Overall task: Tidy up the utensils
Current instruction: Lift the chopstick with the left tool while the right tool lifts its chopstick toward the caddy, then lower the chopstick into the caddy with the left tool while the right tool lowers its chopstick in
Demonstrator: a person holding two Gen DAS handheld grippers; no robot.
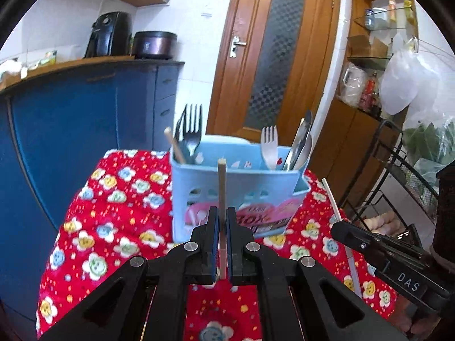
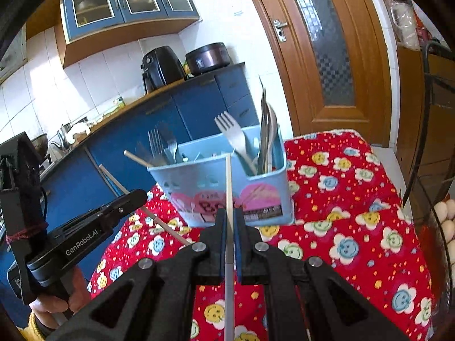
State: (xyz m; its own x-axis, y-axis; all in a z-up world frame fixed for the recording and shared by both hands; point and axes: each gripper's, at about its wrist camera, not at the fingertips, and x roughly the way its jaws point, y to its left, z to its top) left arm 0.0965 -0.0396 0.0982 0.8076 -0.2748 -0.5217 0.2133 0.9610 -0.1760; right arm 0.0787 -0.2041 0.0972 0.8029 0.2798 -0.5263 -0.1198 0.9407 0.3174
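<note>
Left wrist view. The left tongs (image 1: 222,221) are closed narrowly on a pale square-section wooden chopstick (image 1: 222,187), which stands upright just in front of the light-blue perforated plastic utensil caddy (image 1: 239,190). The caddy rests on the tabletop under a red flower-print cloth (image 1: 113,213). Its left compartment already holds dark metal forks (image 1: 192,130) and another wooden chopstick (image 1: 175,146); its right compartment holds a white plastic fork (image 1: 270,145) and steel spoons (image 1: 301,145).

Right wrist view. The right tongs (image 2: 229,221) are closed narrowly on a whitish chopstick (image 2: 229,187), its tip near the caddy's front rim. The left tongs appear at lower left, their chopstick slanting toward the caddy.

Progress, judged: most utensils are sorted; neither held chopstick is yet inside the caddy. Both presumably belong with the chopstick in the left compartment.
</note>
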